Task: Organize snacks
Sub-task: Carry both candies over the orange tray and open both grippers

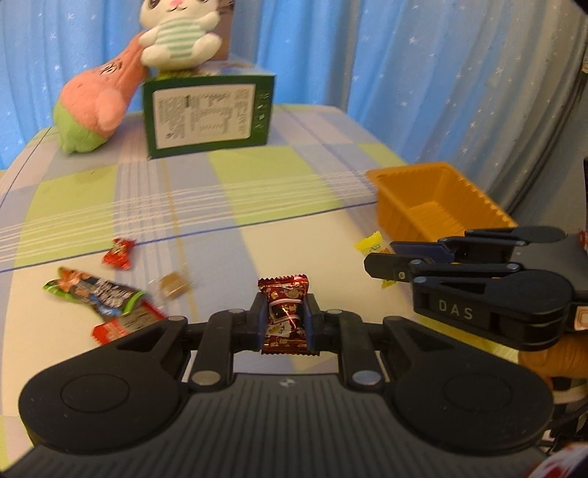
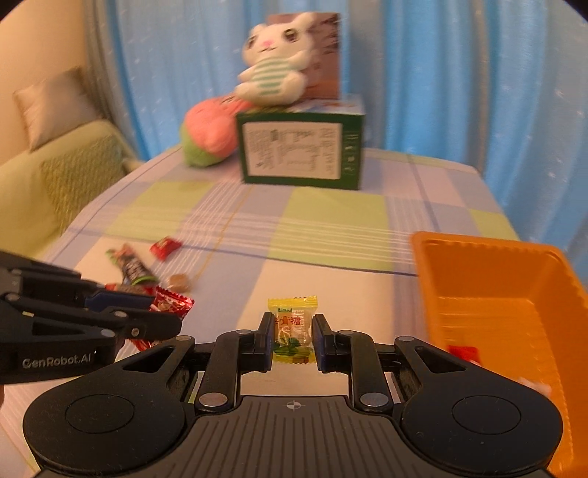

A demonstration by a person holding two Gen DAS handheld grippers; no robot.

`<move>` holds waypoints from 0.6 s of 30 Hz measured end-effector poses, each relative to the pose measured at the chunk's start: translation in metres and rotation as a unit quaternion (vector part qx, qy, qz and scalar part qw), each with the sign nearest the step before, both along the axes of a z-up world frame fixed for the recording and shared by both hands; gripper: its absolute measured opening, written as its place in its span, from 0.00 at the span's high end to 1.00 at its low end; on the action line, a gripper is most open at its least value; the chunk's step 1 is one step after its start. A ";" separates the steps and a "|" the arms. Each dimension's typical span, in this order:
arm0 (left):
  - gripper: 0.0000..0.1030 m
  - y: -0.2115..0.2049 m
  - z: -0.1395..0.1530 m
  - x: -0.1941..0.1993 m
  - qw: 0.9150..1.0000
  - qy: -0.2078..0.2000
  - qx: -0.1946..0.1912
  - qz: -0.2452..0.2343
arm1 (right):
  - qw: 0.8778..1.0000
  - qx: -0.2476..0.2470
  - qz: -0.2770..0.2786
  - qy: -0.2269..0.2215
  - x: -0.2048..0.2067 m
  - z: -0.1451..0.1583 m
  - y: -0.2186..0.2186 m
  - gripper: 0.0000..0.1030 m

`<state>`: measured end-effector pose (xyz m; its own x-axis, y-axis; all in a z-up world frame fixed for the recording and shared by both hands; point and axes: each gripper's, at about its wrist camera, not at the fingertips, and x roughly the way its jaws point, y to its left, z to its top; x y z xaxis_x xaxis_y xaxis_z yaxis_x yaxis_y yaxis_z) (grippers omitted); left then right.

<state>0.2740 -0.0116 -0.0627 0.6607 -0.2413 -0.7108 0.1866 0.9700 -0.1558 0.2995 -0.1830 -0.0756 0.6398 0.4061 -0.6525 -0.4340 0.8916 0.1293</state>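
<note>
My left gripper (image 1: 286, 319) is shut on a dark red wrapped candy (image 1: 284, 294) and holds it above the table. My right gripper (image 2: 293, 332) is shut on a yellow wrapped candy (image 2: 293, 331); in the left wrist view it shows at the right (image 1: 386, 263) with yellow wrapper ends sticking out. The orange tray (image 2: 488, 279) stands right of the right gripper, with a red wrapper (image 2: 463, 353) inside. In the left wrist view the tray (image 1: 437, 198) is at the far right. Loose on the cloth lie a small red candy (image 1: 118, 253), a green and black bar (image 1: 92, 292) and a brown candy (image 1: 172, 285).
A green box (image 1: 207, 114) stands at the back of the checked tablecloth, with a white rabbit plush (image 1: 176, 33) on top and a pink and green plush (image 1: 92, 106) leaning beside it. Blue curtains hang behind. A green sofa (image 2: 55, 172) is left of the table.
</note>
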 end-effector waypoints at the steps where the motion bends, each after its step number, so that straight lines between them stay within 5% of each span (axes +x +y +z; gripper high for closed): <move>1: 0.83 -0.005 0.001 0.000 1.000 -0.002 -0.003 -0.003 | 1.000 0.002 -0.009 -0.002 -0.001 0.002 -0.005 0.79; 18: 0.83 -0.091 0.024 0.002 0.996 -0.028 -0.039 -0.077 | 0.990 -0.001 -0.138 -0.035 -0.026 0.019 -0.093 0.79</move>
